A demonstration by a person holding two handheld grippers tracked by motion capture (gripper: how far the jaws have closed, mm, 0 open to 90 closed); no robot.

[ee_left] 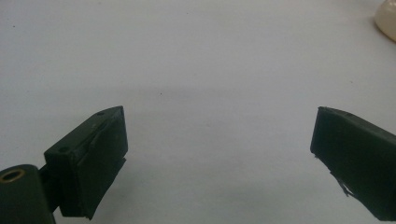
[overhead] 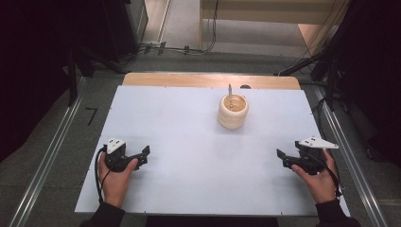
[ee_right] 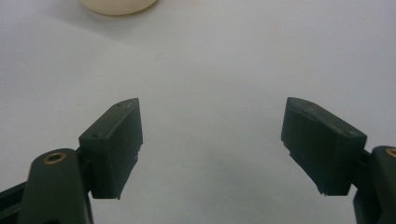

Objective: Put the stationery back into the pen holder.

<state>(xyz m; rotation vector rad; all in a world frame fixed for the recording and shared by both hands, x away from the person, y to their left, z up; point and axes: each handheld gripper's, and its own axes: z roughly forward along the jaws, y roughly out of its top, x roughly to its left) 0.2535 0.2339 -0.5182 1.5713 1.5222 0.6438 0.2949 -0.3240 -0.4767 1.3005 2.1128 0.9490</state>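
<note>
A cream stack of rings [overhead: 233,111] stands on a thin upright peg [overhead: 230,90] at the far middle of the white table [overhead: 189,142]. My left gripper [overhead: 143,155] rests low at the near left, open, nothing between its jaws. My right gripper [overhead: 282,159] sits at the near right, also open and empty. In the left gripper view the gripper [ee_left: 219,140] faces bare table, with the ring stack [ee_left: 387,21] at the top right corner. In the right gripper view the gripper [ee_right: 212,135] has the ring stack [ee_right: 119,5] at the top edge, left of centre.
A wooden strip [overhead: 210,80] runs along the table's far edge. Metal rails [overhead: 52,146] flank the table on both sides, and cables [overhead: 175,48] lie on the floor beyond. Dark equipment stands at both far corners.
</note>
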